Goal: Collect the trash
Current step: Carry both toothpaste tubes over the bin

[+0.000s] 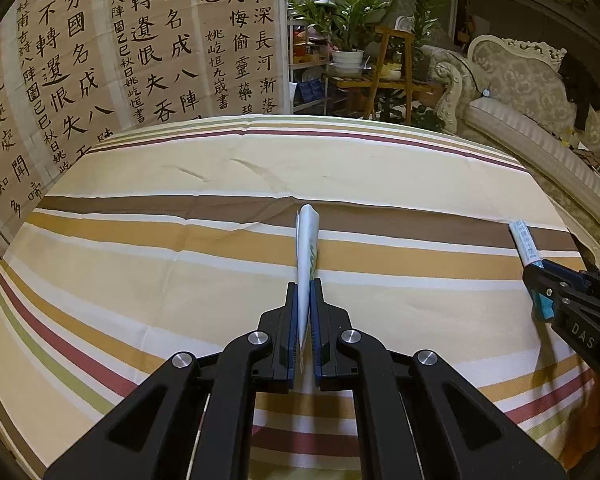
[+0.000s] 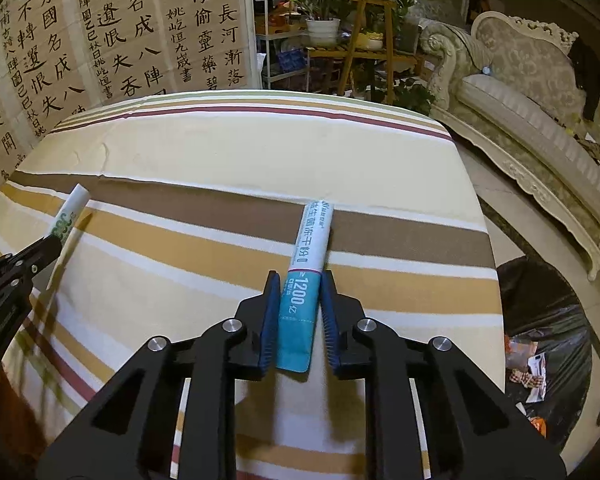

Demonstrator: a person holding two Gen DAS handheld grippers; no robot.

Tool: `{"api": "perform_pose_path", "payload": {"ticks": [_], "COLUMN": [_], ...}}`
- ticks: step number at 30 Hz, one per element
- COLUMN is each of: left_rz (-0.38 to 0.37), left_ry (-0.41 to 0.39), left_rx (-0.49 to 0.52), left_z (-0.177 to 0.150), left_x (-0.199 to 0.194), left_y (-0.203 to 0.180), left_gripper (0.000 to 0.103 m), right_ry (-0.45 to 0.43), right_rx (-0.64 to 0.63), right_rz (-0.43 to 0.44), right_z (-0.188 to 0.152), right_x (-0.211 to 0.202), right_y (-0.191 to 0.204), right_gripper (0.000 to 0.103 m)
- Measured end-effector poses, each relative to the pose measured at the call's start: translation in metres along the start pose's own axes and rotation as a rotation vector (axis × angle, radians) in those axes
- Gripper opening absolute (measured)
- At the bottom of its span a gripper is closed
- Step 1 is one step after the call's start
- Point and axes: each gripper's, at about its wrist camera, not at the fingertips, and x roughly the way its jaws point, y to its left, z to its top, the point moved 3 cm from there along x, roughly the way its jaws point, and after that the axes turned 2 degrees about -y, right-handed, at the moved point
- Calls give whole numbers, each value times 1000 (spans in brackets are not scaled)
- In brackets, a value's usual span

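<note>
While both sachets sit gripped above striped tablecloth [image 1: 180,280], pickup looks done: left gripper [image 1: 305,292] clenched on white sachet [image 1: 306,248] at frame centre, right gripper [image 2: 300,292] clamping teal sachet [image 2: 306,264]. Left: drop into black trash bag [image 2: 548,320], lower right.

- The white packet [image 1: 306,256] runs back between the fingers of the left tongs [image 1: 305,292], which hide its rear end.
- Its green print is seen edge-on and is too narrow to read.
- Right of the right tongs [image 2: 300,284], a black trash bag [image 2: 548,320] on the floor is cut off by the lens rim; its contents are too small to name.
</note>
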Motion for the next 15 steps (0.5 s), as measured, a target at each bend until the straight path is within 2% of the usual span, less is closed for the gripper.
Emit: {"api": "perform_pose_path", "payload": {"ticks": [15], "left_rz": [-32], "left_ry": [-24], "left_rx": [23], "left_z": [-6], "left_x": [-17], "left_y": [-21], "left_gripper": [6], "right_ry": [-22], "right_rx": [35], "right_rz": [21], "right_z": [-19], "right_x": [-25], "right_y": [-15], "right_gripper": [17]}}
